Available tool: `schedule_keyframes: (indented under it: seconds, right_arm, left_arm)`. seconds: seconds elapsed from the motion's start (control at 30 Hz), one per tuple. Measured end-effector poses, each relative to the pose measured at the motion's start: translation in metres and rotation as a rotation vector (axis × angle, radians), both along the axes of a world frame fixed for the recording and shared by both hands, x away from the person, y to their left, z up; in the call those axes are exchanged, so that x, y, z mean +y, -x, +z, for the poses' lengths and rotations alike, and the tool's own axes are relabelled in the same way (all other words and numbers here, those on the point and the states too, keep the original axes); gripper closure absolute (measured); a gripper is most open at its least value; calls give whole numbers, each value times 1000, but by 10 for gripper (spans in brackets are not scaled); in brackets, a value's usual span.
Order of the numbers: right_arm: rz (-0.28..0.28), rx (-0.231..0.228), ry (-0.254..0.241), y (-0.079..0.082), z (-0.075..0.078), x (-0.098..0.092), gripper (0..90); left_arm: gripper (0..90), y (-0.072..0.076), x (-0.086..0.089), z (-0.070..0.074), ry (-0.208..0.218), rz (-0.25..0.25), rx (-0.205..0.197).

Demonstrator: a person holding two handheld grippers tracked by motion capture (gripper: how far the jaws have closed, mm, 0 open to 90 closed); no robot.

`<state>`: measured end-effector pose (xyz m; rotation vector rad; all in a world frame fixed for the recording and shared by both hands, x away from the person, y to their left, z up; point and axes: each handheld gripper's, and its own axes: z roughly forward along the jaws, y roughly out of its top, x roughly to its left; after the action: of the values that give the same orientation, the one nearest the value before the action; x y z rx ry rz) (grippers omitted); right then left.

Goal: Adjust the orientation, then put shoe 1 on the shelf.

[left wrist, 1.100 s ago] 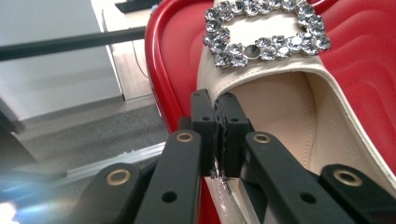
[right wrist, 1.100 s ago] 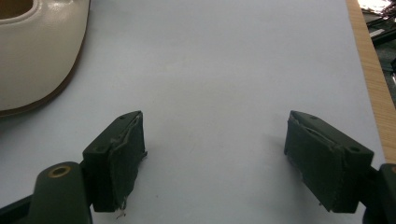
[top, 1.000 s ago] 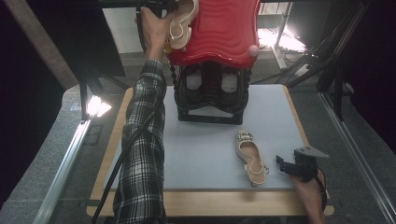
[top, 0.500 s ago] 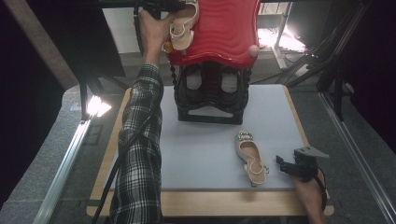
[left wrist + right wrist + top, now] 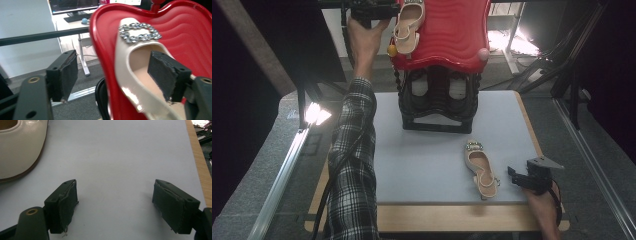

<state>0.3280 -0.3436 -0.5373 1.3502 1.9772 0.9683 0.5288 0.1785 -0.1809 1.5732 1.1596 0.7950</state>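
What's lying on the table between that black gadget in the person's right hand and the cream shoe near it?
Nothing: in the high view only bare grey mat separates the right gripper from the cream shoe.

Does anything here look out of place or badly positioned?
The pair is split: one cream shoe lies on the red tray atop the black rack, near the tray's left edge, while the other shoe lies alone on the grey mat. Nothing looks damaged or spilled.

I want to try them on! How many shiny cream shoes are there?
2. One cream slingback shoe with a sparkly buckle lies on the red wavy tray; the other lies on the grey mat.
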Motion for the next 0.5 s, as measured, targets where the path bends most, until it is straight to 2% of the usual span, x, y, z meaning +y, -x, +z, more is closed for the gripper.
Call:
schedule_keyframes:
  seconds: [0.23, 0.5]
  right_arm:
    - [0, 0, 1, 0, 0, 0, 203]
    - [1, 0, 3, 0, 0, 0, 203]
  left_arm:
    - [158, 15, 27, -7, 16, 33, 2]
    - [105, 32, 49, -22, -5, 66, -5]
